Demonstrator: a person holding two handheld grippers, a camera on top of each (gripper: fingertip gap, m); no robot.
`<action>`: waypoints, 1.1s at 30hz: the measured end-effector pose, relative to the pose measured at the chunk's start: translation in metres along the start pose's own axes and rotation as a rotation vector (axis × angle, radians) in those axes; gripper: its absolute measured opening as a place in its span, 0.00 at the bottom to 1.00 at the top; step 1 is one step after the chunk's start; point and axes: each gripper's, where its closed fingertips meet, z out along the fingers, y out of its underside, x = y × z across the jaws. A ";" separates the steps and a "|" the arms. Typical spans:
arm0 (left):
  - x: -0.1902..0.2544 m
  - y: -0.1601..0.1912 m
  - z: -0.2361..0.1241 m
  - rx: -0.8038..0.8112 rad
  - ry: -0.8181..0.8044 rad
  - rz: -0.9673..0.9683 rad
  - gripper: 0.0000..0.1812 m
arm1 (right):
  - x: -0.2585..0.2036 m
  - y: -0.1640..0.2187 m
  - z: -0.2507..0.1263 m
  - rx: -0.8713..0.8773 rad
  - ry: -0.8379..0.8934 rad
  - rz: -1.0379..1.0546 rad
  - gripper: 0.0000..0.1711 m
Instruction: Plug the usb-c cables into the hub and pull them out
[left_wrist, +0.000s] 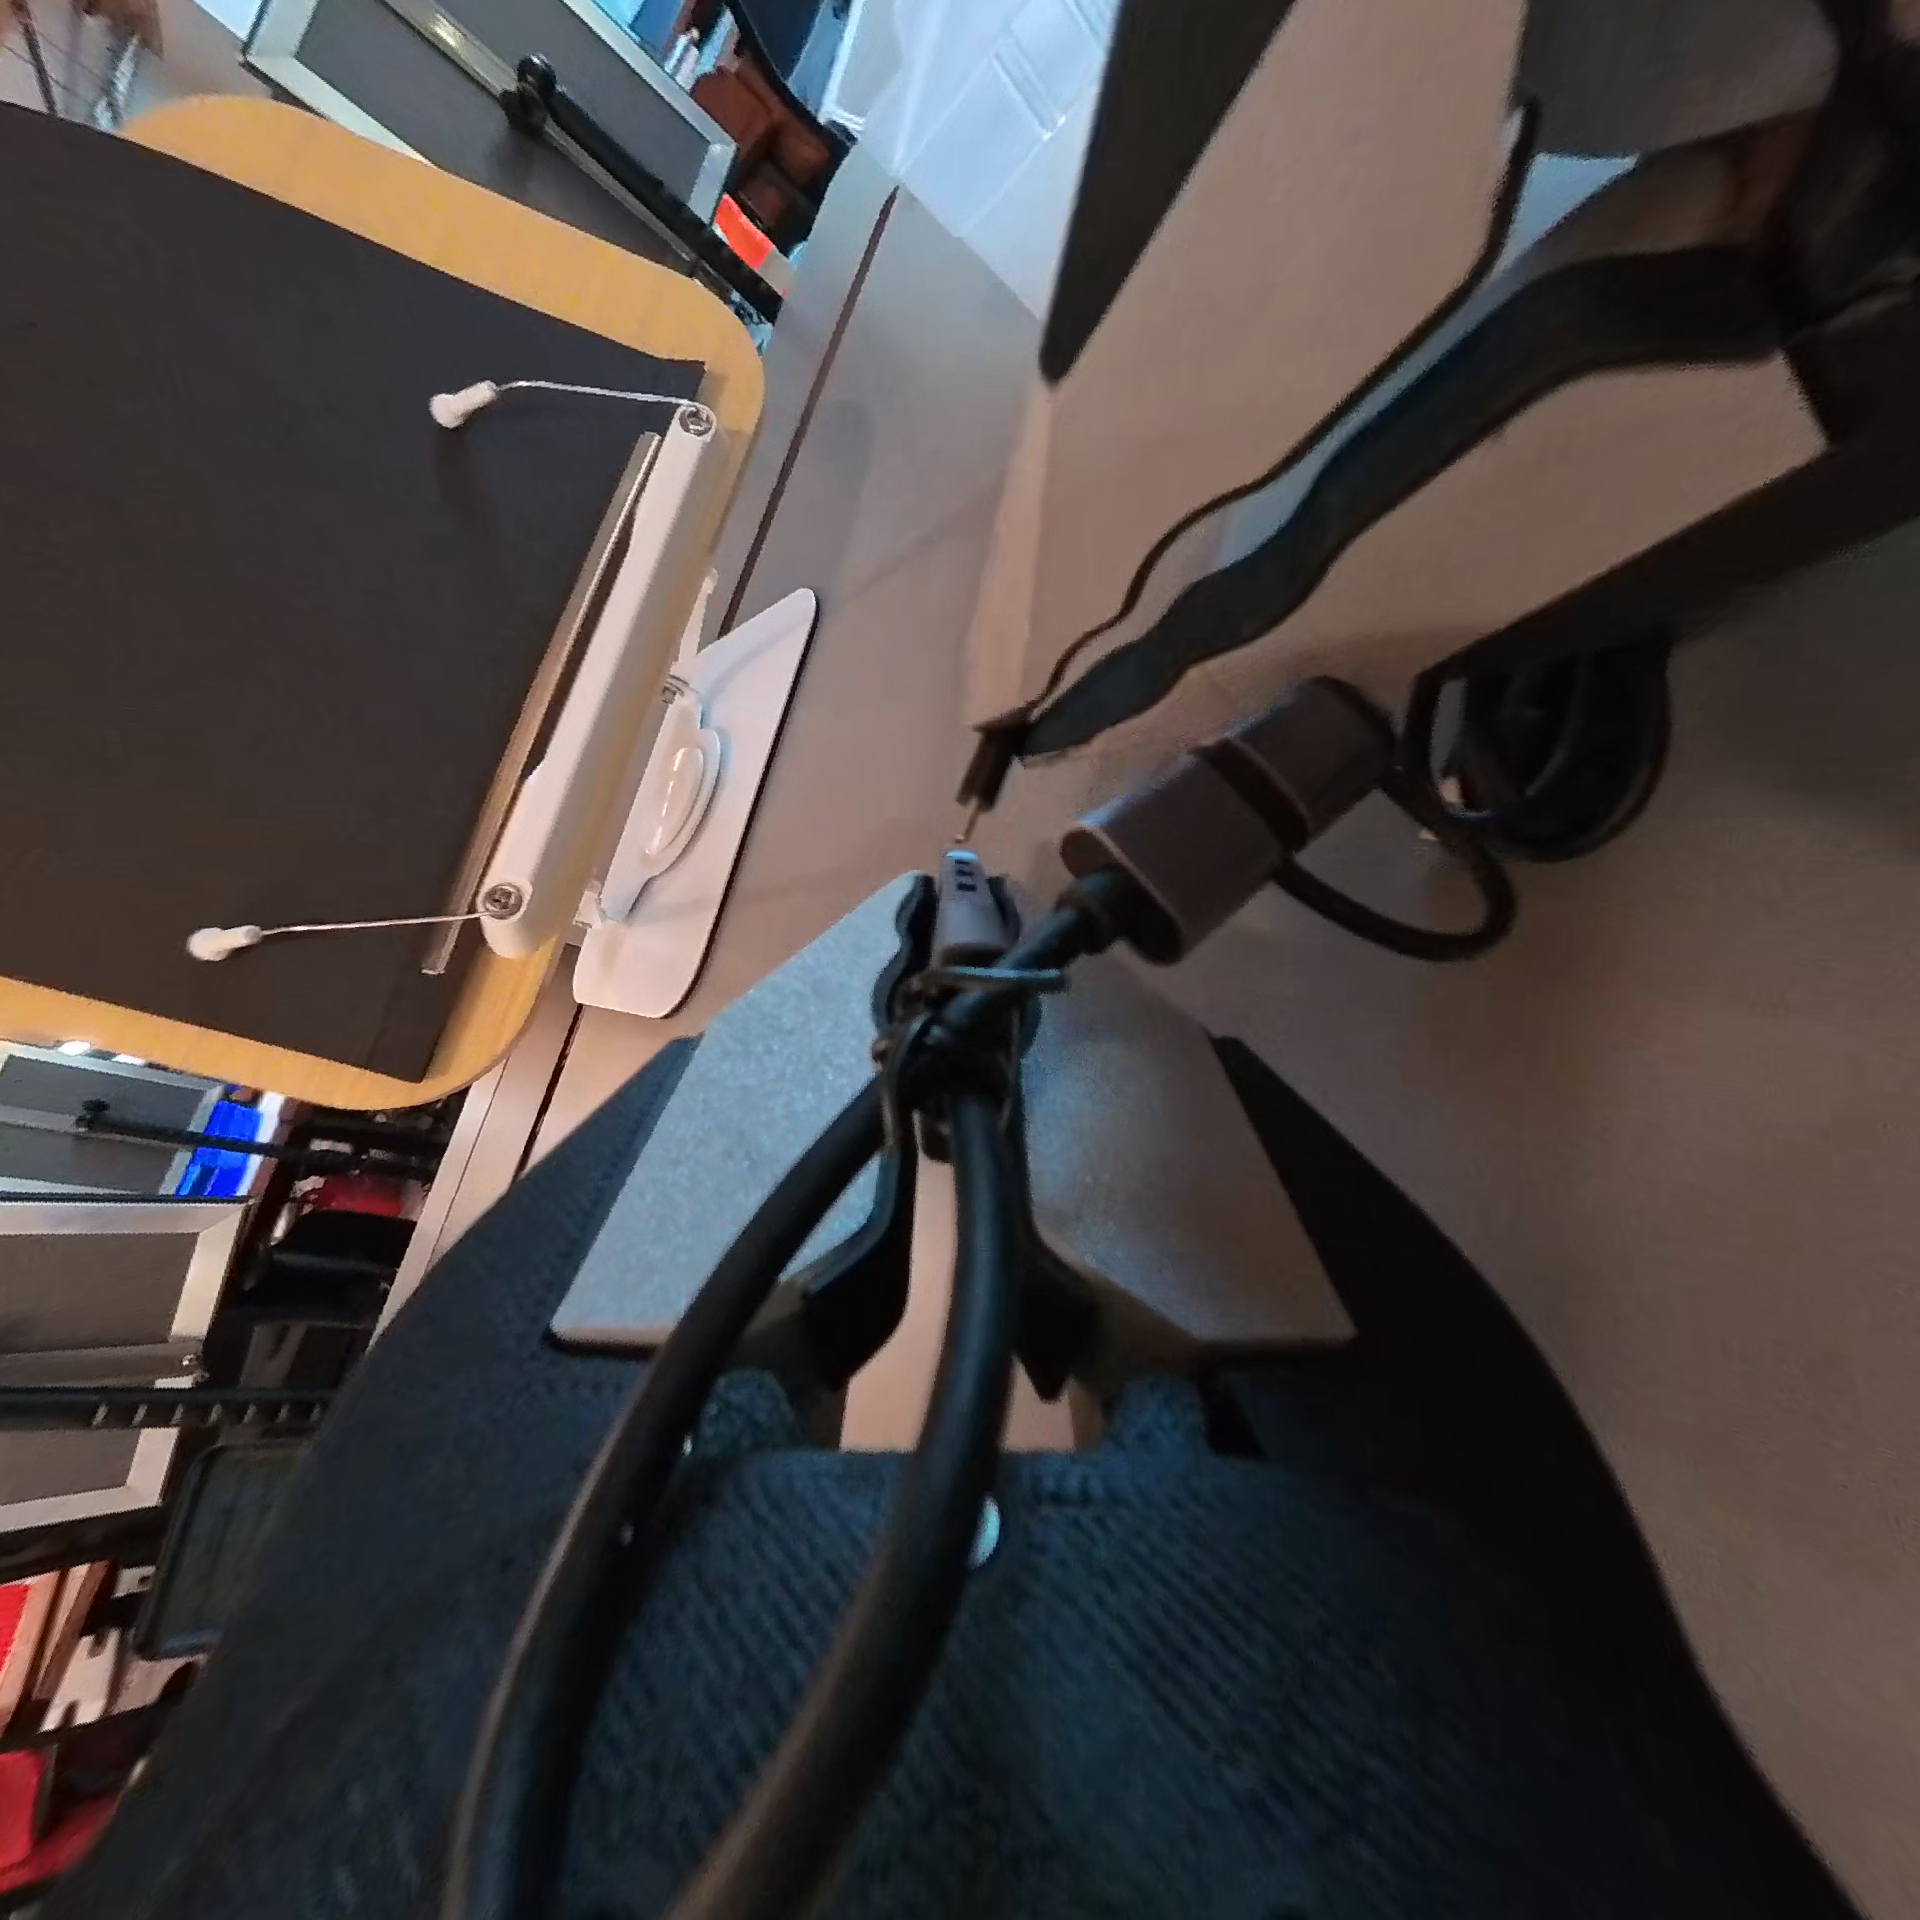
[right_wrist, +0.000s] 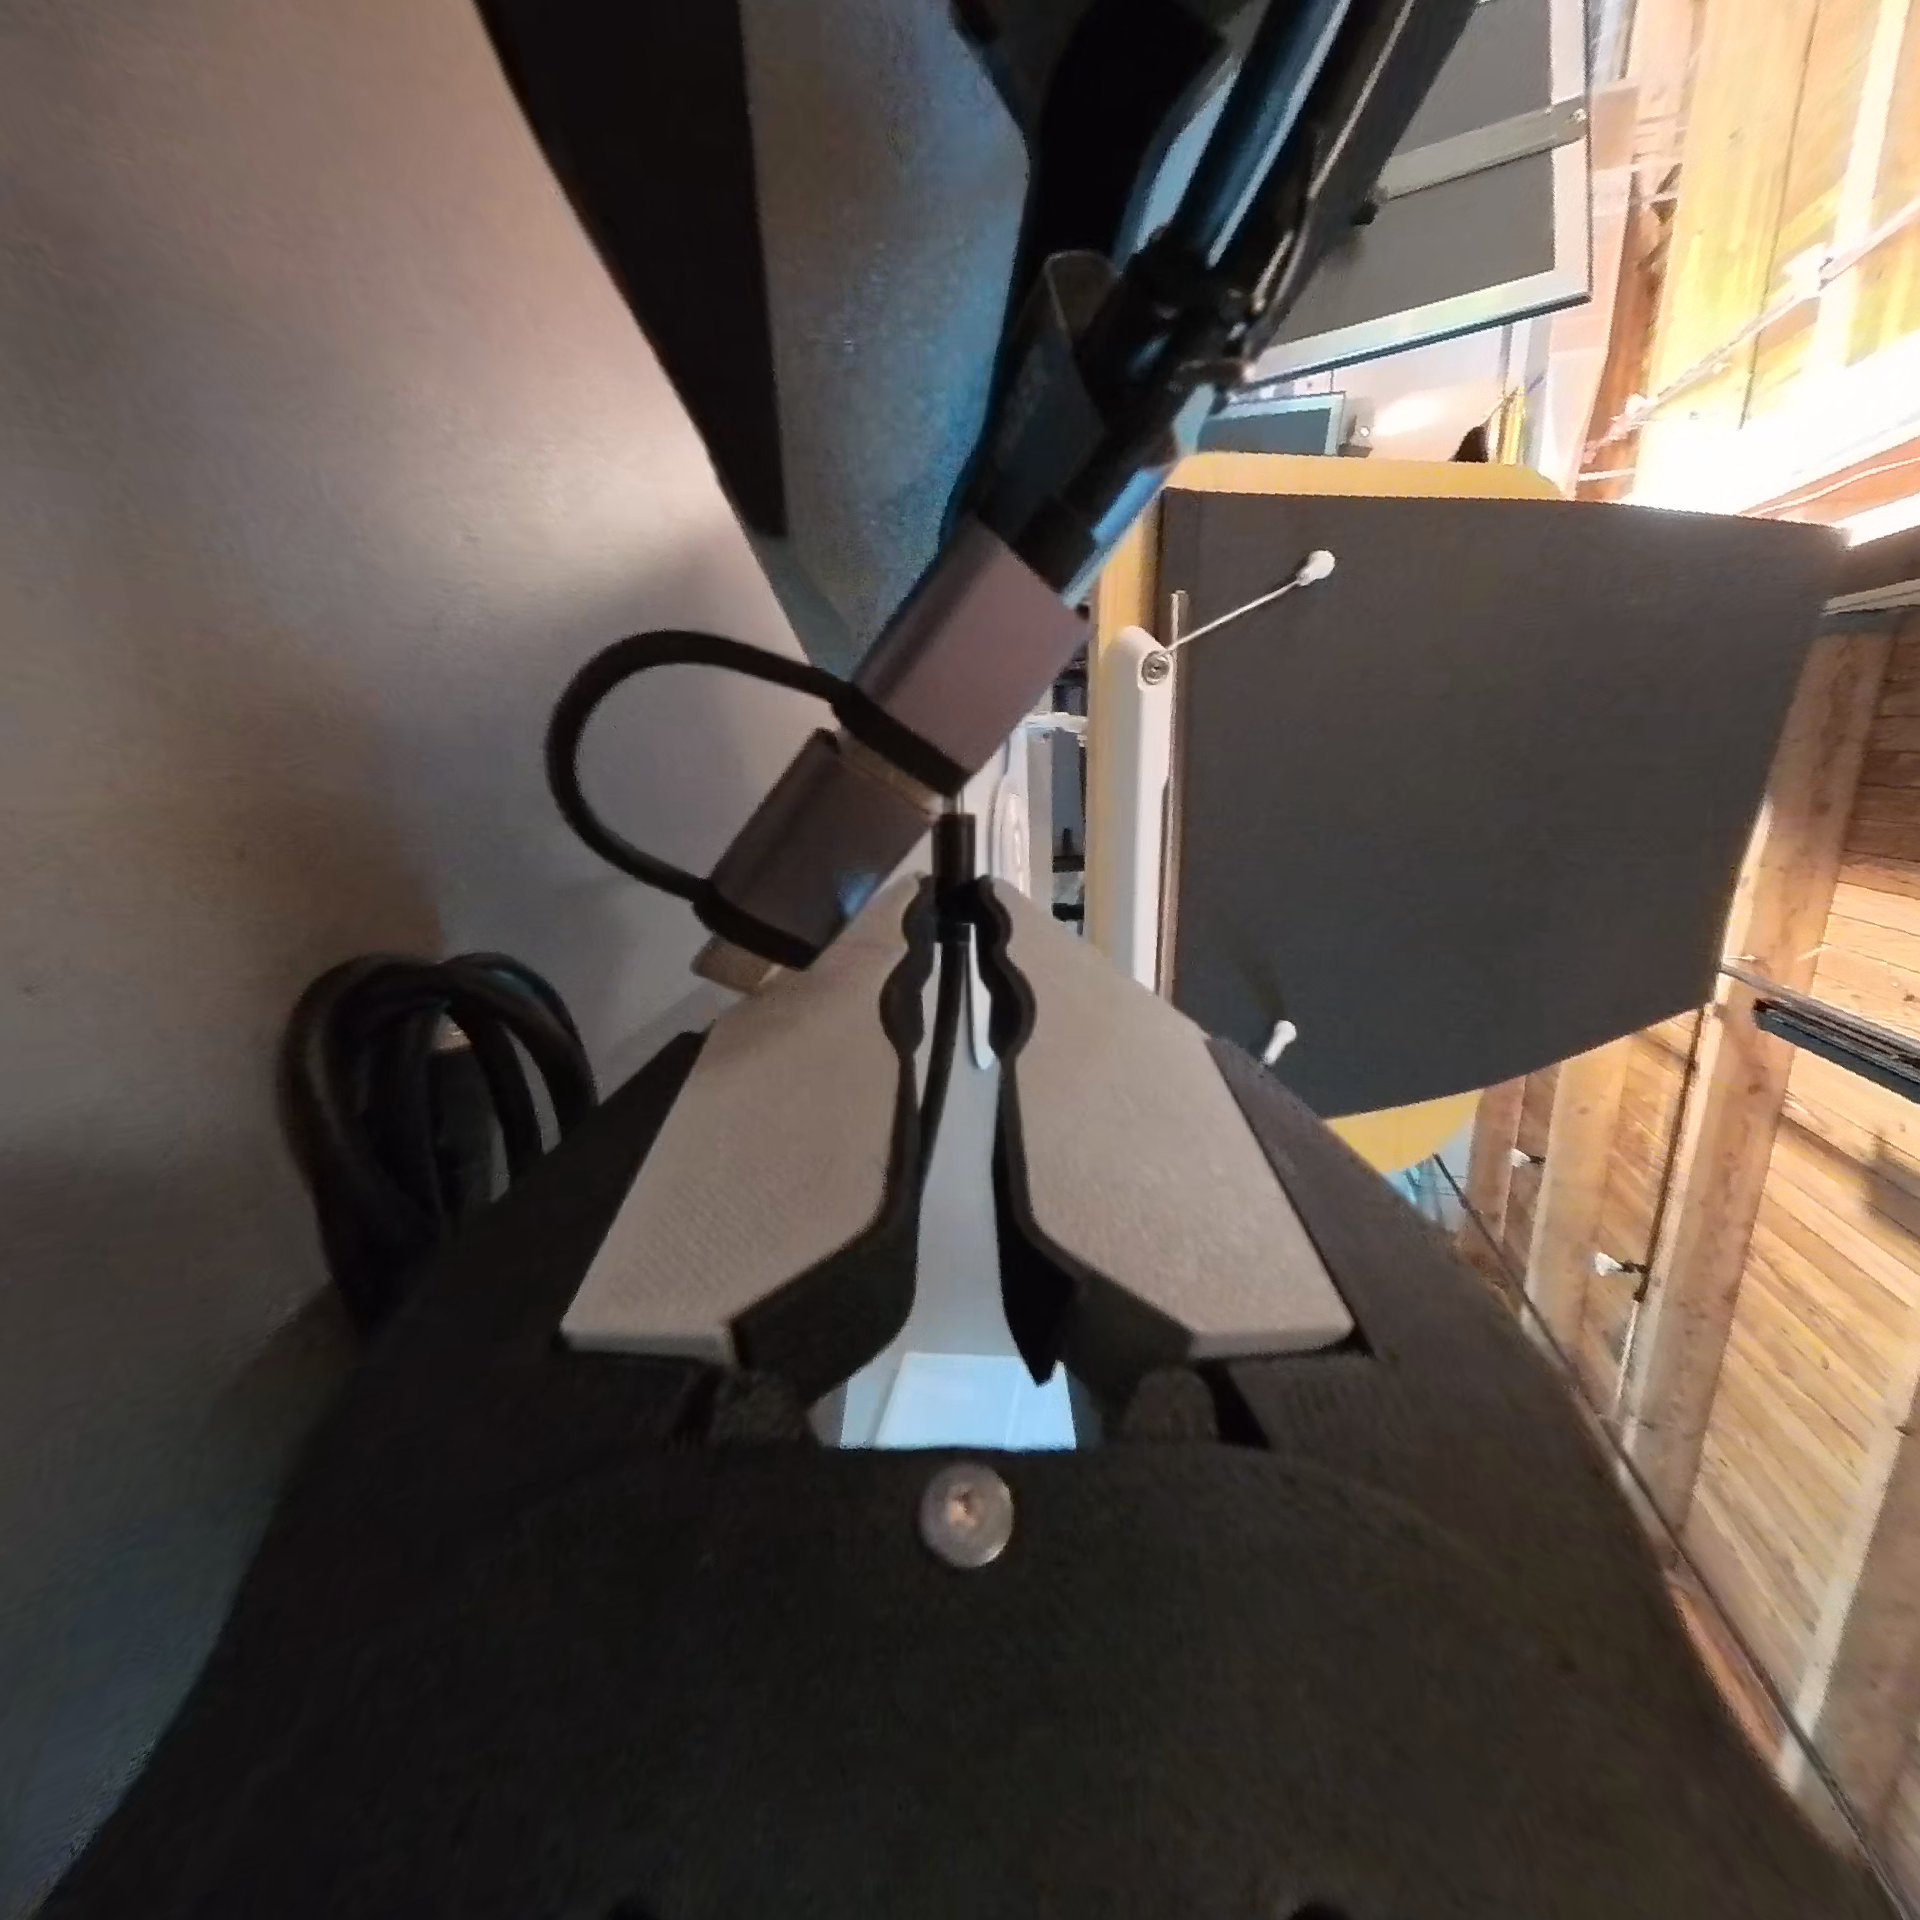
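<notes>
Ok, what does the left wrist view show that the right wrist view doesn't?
Left only: the grey plug's tip in the left gripper, and blue bins. Right only: a wooden wall. Both: the hub, the cable coil, the black board, and the right gripper shut on a thin black plug.

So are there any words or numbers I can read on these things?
No, none can be read here.
Grey plug in the left fingers: tiny marks, too small to read.
Hub: no writing that I can make out.
Usb-c cable in the right fingers: no writing shows.
Orange patch far back: too blurred to tell.
</notes>
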 end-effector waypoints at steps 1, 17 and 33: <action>0.001 0.000 0.000 -0.001 0.004 0.003 0.04 | 0.001 0.000 0.000 -0.004 0.005 -0.003 0.03; 0.003 -0.004 -0.001 0.004 -0.024 0.073 0.04 | -0.003 -0.001 -0.002 -0.014 -0.014 -0.016 0.02; 0.008 -0.003 0.001 -0.026 -0.015 0.106 0.04 | -0.008 0.004 0.003 -0.100 0.019 -0.141 0.02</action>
